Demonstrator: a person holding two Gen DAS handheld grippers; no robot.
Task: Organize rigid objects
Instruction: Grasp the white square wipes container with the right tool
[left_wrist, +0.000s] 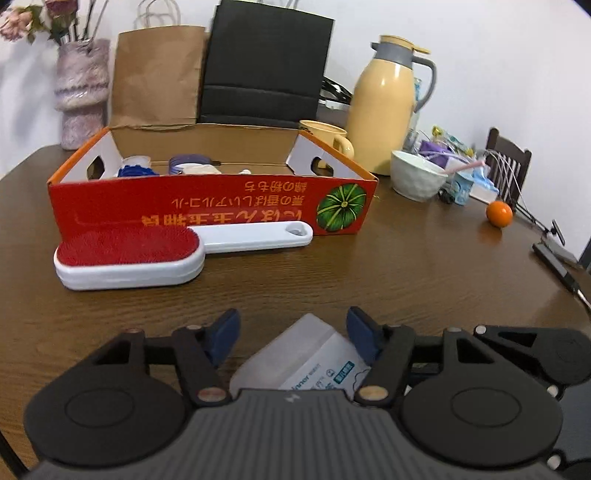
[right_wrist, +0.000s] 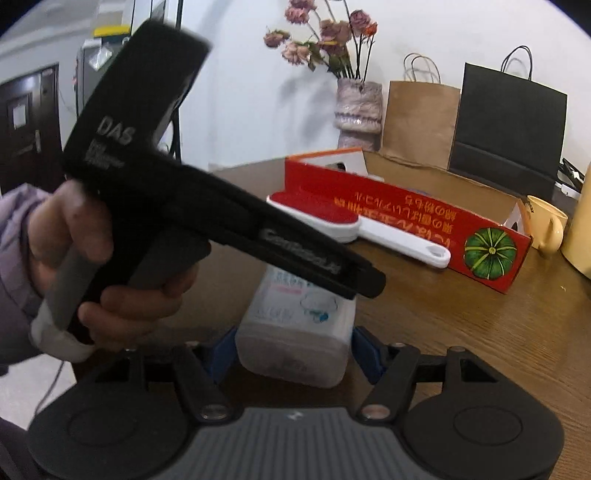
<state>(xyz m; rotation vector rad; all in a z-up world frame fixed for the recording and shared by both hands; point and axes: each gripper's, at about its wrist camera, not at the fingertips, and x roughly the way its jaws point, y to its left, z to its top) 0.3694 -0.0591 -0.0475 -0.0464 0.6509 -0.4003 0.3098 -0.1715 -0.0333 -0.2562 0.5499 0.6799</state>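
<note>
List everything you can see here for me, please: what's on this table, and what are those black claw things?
box: one, red-orange, mid-table
lint brush: one, white with red bristles, before box
container: one, translucent, near edge, between both grippers' fingers
jug: one, cream, right behind box
mug: one, yellow, beside jug
bowl: one, white, right of box
orange: one, orange, far right
brown bag: one, brown paper, against wall
black bag: one, black, beside it
vase: one, pinkish, back left
table: one, brown wood
left gripper: one, black, blue pads, open around container
right gripper: one, black, shut on container
left hand: one, holding left gripper
</note>
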